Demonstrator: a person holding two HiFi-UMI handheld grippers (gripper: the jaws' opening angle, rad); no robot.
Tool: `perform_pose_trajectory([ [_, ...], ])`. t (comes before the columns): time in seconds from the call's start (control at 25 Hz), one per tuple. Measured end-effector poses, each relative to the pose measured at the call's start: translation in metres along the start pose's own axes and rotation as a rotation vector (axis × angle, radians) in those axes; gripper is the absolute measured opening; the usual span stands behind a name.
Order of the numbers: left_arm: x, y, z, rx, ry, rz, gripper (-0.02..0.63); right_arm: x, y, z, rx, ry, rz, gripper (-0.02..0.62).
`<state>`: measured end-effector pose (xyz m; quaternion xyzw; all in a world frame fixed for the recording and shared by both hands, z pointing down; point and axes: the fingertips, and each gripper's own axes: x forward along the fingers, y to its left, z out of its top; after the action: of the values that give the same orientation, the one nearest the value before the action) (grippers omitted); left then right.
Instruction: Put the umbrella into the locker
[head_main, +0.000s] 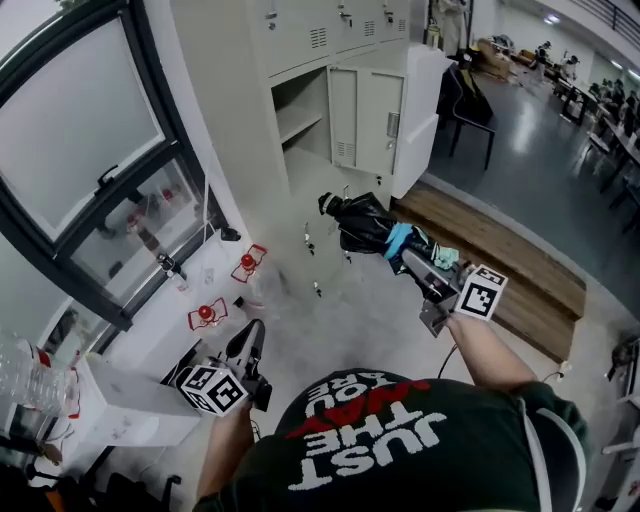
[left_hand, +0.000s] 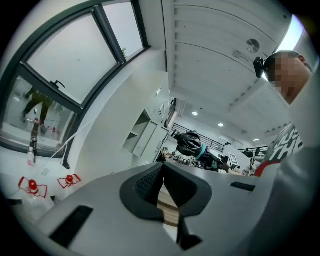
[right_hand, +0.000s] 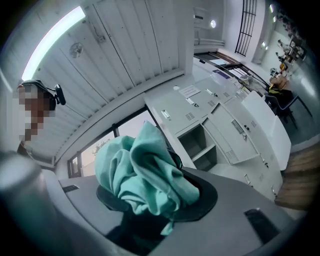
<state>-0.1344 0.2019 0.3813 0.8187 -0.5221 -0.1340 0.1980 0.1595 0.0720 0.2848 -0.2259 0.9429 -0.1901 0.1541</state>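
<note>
The right gripper (head_main: 408, 258) clamped the folded umbrella (head_main: 362, 224) short of the open locker (head_main: 366, 118) beyond, nothing stowed yet; the left gripper (head_main: 249, 343) hung closed and empty.

Jaws clamp the umbrella (right_hand: 145, 172), teal fabric bunched; open locker (right_hand: 199, 144) beyond
</note>
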Motion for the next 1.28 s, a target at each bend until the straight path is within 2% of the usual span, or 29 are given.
perform_pose_trajectory([
  [0.24, 0.134, -0.018, 0.012, 0.043, 0.014, -0.024, 0.009, 0.014, -0.101, 0.051, 0.013, -0.004, 0.034, 0.221],
  [0.56, 0.235, -0.005, 0.015, 0.045, 0.047, -0.026, 0.009, 0.044, -0.186, 0.073, 0.028, 0.026, 0.043, 0.221],
  [1.0, 0.31, 0.063, 0.031, 0.021, 0.071, -0.065, 0.009, 0.121, -0.247, 0.061, 0.047, 0.065, 0.02, 0.221],
  [1.28, 0.361, 0.145, 0.071, 0.025, 0.086, -0.176, 0.009, 0.203, -0.275, 0.043, 0.048, 0.04, -0.036, 0.221],
])
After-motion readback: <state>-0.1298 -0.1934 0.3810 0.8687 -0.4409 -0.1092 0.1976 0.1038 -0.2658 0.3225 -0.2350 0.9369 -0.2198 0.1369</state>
